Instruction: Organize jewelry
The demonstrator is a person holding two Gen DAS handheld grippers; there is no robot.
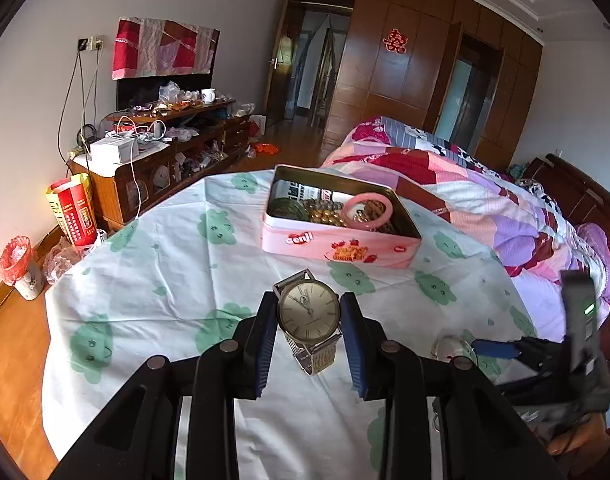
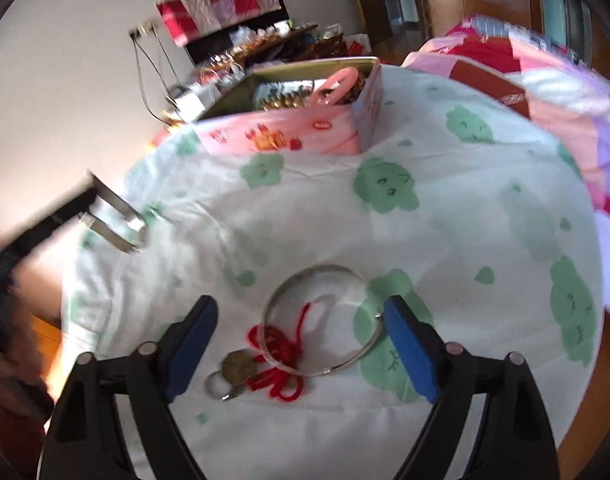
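A lived-in bedroom is sitting around the work surface.

A white cloth (image 1: 177, 264) printed with green shapes is covering the table, and a patchwork quilt (image 1: 485, 196) is lying rumpled over the bed beside it. Against the wall, a cluttered wooden cabinet (image 1: 173, 152) is holding a dark television (image 1: 161, 88) with a red and pink cloth (image 1: 165, 48) draped over its top. A small bin with a red liner (image 1: 19, 266) is standing on the wooden floor (image 1: 13, 360).

Bedroom: white walls (image 1: 33, 92), wooden floor (image 1: 13, 344), cluttered wooden cabinet (image 1: 165, 160), dark wardrobe (image 1: 405, 80), quilted bed (image 1: 485, 208).
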